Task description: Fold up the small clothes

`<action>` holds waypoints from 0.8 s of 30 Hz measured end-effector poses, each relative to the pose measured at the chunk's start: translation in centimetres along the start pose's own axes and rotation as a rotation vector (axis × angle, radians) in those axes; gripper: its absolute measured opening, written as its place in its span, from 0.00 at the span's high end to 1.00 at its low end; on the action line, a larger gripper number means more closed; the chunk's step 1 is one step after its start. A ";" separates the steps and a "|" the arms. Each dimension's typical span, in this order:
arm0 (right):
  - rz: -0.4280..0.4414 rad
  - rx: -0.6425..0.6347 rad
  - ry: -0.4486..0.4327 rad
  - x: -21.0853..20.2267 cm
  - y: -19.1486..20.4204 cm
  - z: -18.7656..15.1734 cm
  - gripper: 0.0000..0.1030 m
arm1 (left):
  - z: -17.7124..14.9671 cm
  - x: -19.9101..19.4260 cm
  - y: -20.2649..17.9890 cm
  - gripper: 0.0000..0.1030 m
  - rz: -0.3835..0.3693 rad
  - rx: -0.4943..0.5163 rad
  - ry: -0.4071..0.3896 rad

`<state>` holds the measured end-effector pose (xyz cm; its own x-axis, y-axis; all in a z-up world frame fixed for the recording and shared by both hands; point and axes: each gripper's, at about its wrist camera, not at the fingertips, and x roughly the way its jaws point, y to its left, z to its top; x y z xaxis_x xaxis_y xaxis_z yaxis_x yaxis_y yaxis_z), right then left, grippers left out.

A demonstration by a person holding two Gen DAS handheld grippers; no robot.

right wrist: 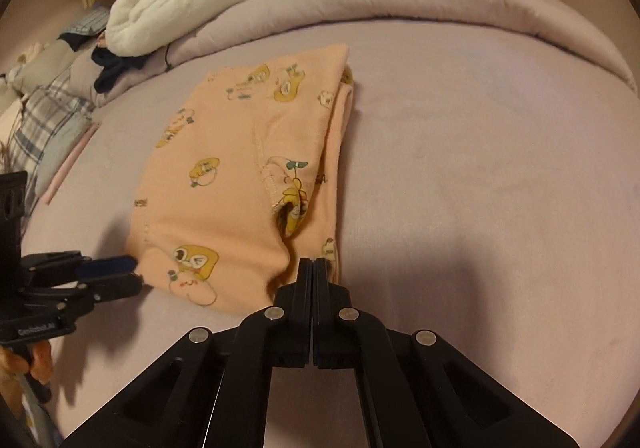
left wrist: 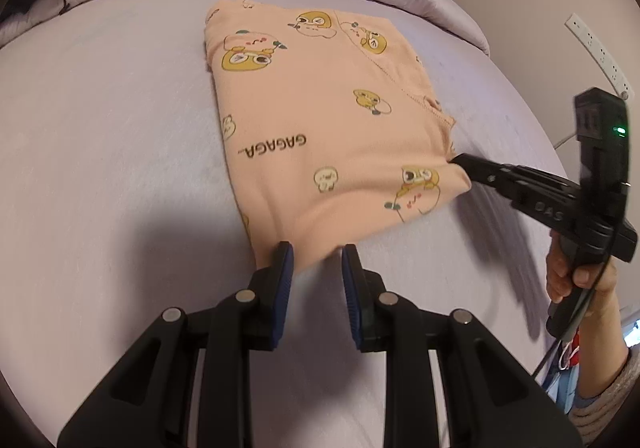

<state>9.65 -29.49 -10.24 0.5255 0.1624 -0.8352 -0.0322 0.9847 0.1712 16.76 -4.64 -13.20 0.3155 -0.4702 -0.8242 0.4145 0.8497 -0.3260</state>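
Peach garment [left wrist: 332, 120] lies half-folded on the bed [left wrist: 100, 168]. Left gripper [left wrist: 318, 264] is parted, holding nothing, at the near edge. Right gripper [right wrist: 313, 268] is pinched closed on the near corner. Risk: one-sided pulling skews the fold, layers slide apart.
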 end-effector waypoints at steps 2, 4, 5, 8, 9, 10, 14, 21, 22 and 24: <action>0.013 -0.002 -0.033 -1.1 0.4 -0.1 1.00 | -0.4 -0.2 0.2 0.76 -0.014 -0.031 0.008; 0.041 0.005 -0.060 -2.0 0.8 -0.2 1.00 | -1.1 -0.4 0.5 0.75 -0.013 -0.062 0.023; 0.043 0.005 -0.067 -2.3 1.0 -0.3 1.00 | -1.6 -0.9 0.6 0.75 -0.010 -0.073 0.019; 0.047 -0.007 -0.091 -3.3 1.2 -1.1 0.93 | -3.2 -2.3 1.3 0.65 -0.043 -0.154 -0.012; 0.051 -0.011 -0.096 -3.6 1.3 -1.4 0.85 | -3.8 -2.8 1.5 0.58 -0.052 -0.181 -0.026; 0.053 -0.011 -0.097 -3.5 1.3 -1.5 0.80 | -4.3 -3.4 1.6 0.55 -0.056 -0.201 -0.040; 0.078 0.004 -0.111 -4.4 1.6 -2.5 0.70 | -6.3 -5.3 2.1 0.46 -0.024 -0.256 -0.062; 0.072 0.017 -0.143 -6.5 2.0 -4.1 0.59 | -7.6 -7.6 2.6 0.27 -0.037 -0.349 -0.096; 0.067 0.018 -0.148 -6.8 2.0 -4.2 0.59 | -7.7 -7.9 2.5 0.25 -0.035 -0.349 -0.099; 0.055 0.017 -0.161 -7.6 2.1 -4.5 0.54 | -7.8 -8.5 2.2 0.17 -0.034 -0.350 -0.106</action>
<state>1.76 -28.37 -5.87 0.6530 0.2025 -0.7298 -0.0510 0.9732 0.2244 8.35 3.13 -10.48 0.4003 -0.5065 -0.7637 0.1150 0.8546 -0.5065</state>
